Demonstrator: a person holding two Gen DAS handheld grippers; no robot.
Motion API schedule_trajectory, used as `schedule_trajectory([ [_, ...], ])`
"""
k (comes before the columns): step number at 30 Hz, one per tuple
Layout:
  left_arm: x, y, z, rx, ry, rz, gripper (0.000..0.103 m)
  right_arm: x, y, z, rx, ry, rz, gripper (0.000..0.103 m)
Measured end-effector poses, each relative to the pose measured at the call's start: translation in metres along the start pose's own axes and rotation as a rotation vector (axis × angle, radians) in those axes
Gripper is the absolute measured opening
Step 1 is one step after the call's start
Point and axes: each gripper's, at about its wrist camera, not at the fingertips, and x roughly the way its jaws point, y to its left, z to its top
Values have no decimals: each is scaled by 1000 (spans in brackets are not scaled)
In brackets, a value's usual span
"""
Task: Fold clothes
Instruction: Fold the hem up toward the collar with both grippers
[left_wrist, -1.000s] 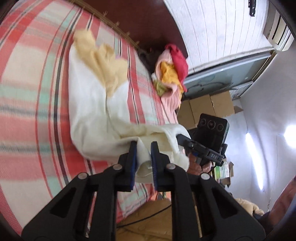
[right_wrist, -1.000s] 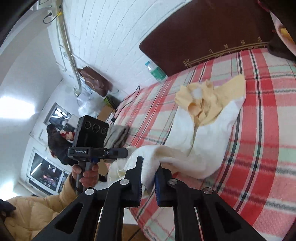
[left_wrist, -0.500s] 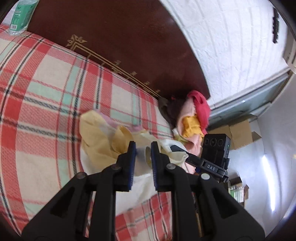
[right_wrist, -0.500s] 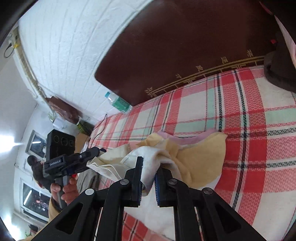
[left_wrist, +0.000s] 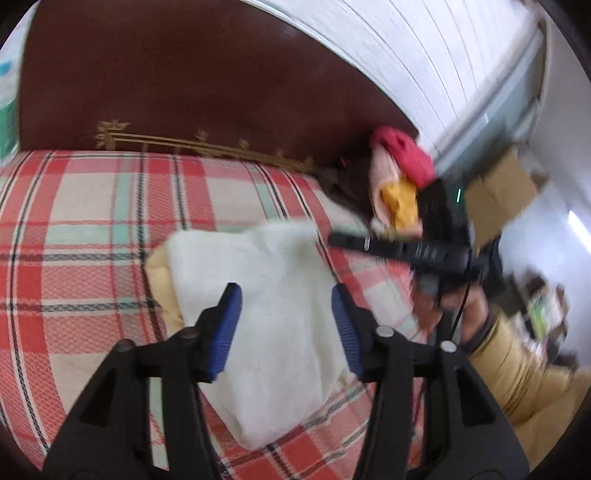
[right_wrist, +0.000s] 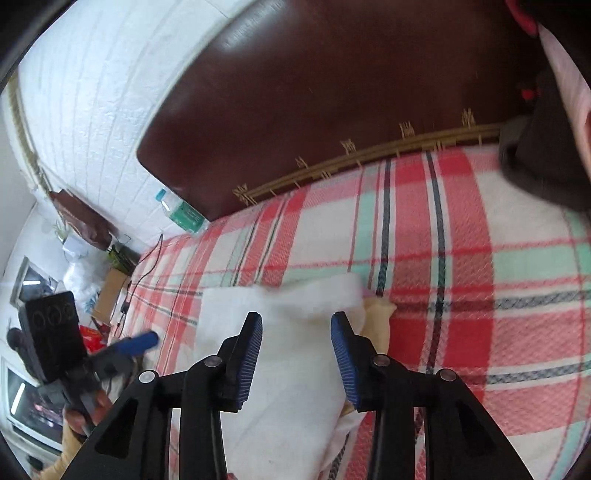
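**One folded garment, two grippers spread wide**

Left wrist view: one white garment (left_wrist: 273, 317) lies folded on the plaid bedspread (left_wrist: 81, 236), below the dark headboard (left_wrist: 177, 85). A yellow layer peeks out along its left edge. One heap of clothes (left_wrist: 395, 184) sits where the headboard ends on the right. The left gripper (left_wrist: 284, 325) stands wide open over the garment, its blue pads (left_wrist: 225, 328) holding nothing. The right gripper (left_wrist: 406, 251) is blurred beside the heap.

Right wrist view: the same garment (right_wrist: 295, 354) lies below the headboard (right_wrist: 332, 85); one bottle (right_wrist: 181, 212) stands at the headboard's left corner. The right gripper (right_wrist: 295, 350) is fully spread, empty. The left gripper (right_wrist: 125, 347) appears at far left, blurred.
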Motion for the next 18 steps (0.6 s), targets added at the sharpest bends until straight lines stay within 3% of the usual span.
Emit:
schedule_trajectory([
  [2,16,-5,-10,48,53,33,53,-3,11,-6,-70,4,4,41],
  [5,36,8,-17,34,87,96,53,15,21,-19,-163,70,-22,41],
  [10,48,34,-23,-40,92,91,53,58,9,-34,-191,165,-96,39],
  [14,41,38,-29,-94,60,75,53,48,9,-35,-202,145,-95,40],
  [17,16,39,-38,-156,-15,93,63,37,-1,-41,-155,144,-67,53],
  [18,7,41,-42,-180,-37,90,75,34,-4,-43,-139,144,-58,65],
])
